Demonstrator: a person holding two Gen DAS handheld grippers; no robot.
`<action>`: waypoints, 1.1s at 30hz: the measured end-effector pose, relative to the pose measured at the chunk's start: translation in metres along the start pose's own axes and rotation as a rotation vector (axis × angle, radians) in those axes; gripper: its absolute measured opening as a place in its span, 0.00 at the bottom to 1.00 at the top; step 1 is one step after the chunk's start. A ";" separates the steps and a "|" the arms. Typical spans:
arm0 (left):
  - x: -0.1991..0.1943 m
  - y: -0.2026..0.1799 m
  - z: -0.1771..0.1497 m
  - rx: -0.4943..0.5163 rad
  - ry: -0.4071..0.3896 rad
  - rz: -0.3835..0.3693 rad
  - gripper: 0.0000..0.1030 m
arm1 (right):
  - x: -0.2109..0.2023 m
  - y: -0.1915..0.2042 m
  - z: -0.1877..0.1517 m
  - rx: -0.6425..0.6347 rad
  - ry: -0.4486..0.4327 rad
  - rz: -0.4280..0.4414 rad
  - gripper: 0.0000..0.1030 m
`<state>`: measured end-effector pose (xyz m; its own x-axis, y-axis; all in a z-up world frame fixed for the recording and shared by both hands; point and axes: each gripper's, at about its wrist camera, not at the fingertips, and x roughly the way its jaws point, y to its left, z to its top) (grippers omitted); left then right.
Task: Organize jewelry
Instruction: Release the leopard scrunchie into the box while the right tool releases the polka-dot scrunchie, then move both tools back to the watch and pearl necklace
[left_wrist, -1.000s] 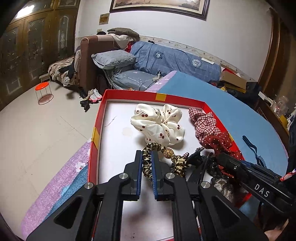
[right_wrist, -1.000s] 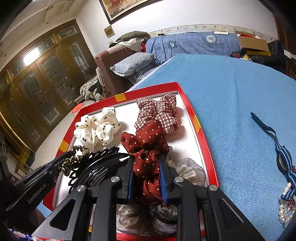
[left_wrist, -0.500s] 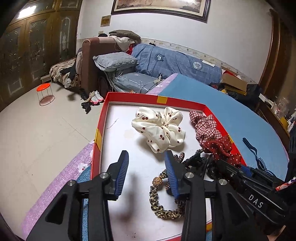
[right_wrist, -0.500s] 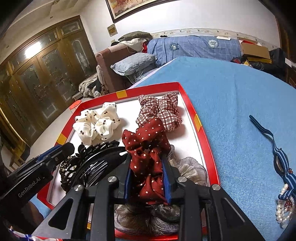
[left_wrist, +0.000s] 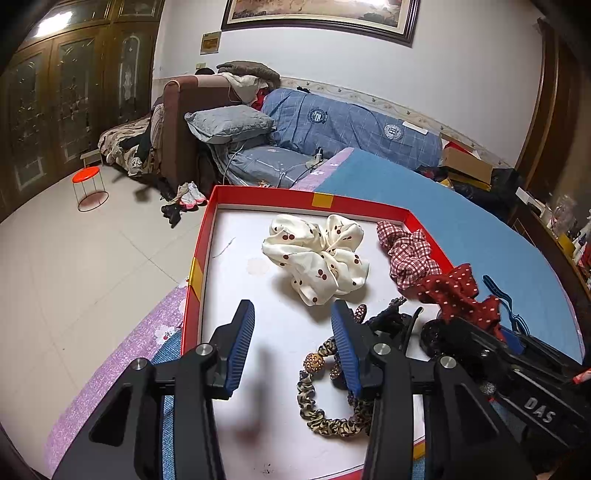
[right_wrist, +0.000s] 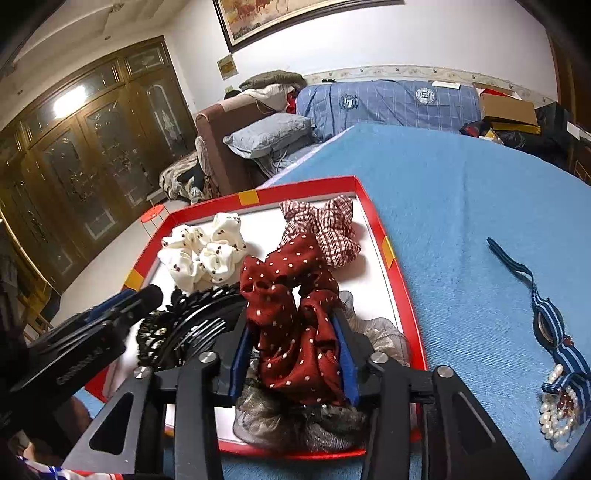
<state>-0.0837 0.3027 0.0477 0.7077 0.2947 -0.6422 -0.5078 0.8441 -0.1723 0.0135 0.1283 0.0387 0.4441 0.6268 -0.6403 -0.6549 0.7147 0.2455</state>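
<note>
While the left gripper (left_wrist: 291, 332) stands with its jaws parted and nothing between them, having just been opening, the leopard-print hair tie (left_wrist: 328, 402) it pinched a second ago lies released on the white floor of the red tray (left_wrist: 199, 258), under the right finger; that item reads as placed. It is a thin fabric loop, ruched, with a beaded gold ball. Farther into the tray sits a glossy cream cherry-print scrunchie (left_wrist: 317, 258), and at the tray's right wall a red checked scrunchie (left_wrist: 410, 251).

From the right wrist view, the right gripper (right_wrist: 293, 354) has just been widening; the dark red polka-dot scrunchie (right_wrist: 295, 317) sits between the blue pads, and whether they grip it cannot be told. It rests in the tray's near corner, on grey mesh scrunchies (right_wrist: 295, 421), beside a rigid black toothed hair claw (right_wrist: 184, 328). Outside the tray, on the blue cloth (right_wrist: 461, 192), a striped ribbon with pearls (right_wrist: 554, 350) awaits sorting.
</note>
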 end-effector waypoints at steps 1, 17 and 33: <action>0.000 0.001 0.000 0.000 0.001 -0.001 0.41 | -0.003 0.000 0.000 0.003 -0.007 0.004 0.46; -0.028 -0.002 -0.003 0.005 -0.072 0.019 0.48 | -0.095 -0.050 -0.018 0.081 -0.150 0.000 0.46; -0.070 -0.130 -0.018 0.246 0.002 -0.225 0.50 | -0.161 -0.201 -0.054 0.331 -0.119 -0.135 0.45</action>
<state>-0.0763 0.1643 0.1011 0.7872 0.0881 -0.6103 -0.2052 0.9708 -0.1246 0.0403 -0.1329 0.0527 0.5931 0.5380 -0.5989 -0.3615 0.8427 0.3990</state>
